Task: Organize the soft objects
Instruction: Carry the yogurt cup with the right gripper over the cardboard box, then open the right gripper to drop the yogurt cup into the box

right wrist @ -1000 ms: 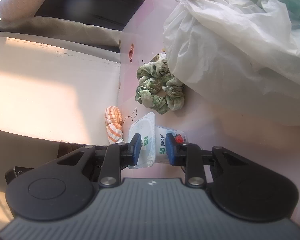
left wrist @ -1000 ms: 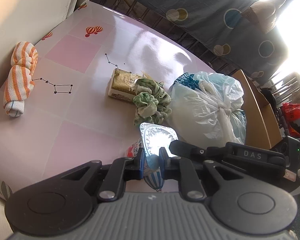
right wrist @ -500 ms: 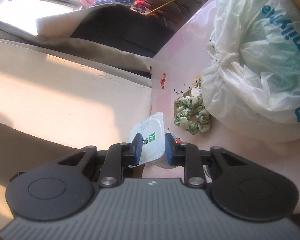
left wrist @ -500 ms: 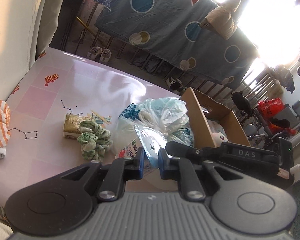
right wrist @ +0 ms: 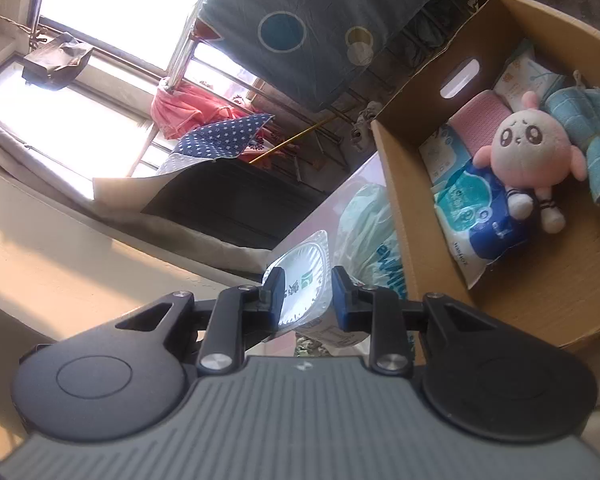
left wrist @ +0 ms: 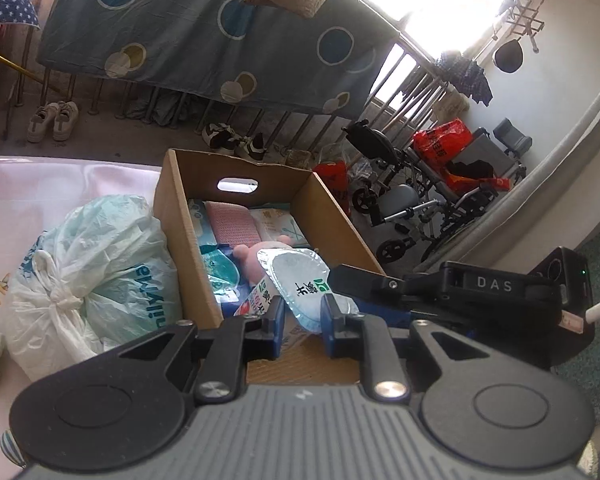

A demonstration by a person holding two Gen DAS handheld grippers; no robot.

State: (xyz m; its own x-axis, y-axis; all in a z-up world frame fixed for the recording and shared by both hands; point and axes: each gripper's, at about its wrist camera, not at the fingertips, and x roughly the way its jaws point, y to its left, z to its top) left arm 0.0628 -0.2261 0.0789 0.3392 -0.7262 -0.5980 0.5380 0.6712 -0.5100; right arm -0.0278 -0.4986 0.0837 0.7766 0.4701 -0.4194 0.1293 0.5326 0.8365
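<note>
Both grippers hold one foil-lidded cup between them: in the left wrist view the left gripper (left wrist: 300,316) has its narrow jaws on the cup (left wrist: 296,284) low in the centre of the frame, above the near end of the cardboard box (left wrist: 332,216), and in the right wrist view the right gripper (right wrist: 306,294) pinches the same cup at lower centre, left of the box wall. Both pairs of jaws are opening a little with the cup between them. The main risk, as I judge it, is timing: if one side lets go before the other, the thin, crushable cup may swing or tip. In the right wrist view it sits near the plastic bag (right wrist: 364,232), so a release here could miss the box. A drop could also land on the pink plush doll (right wrist: 530,152) and roll.
</note>
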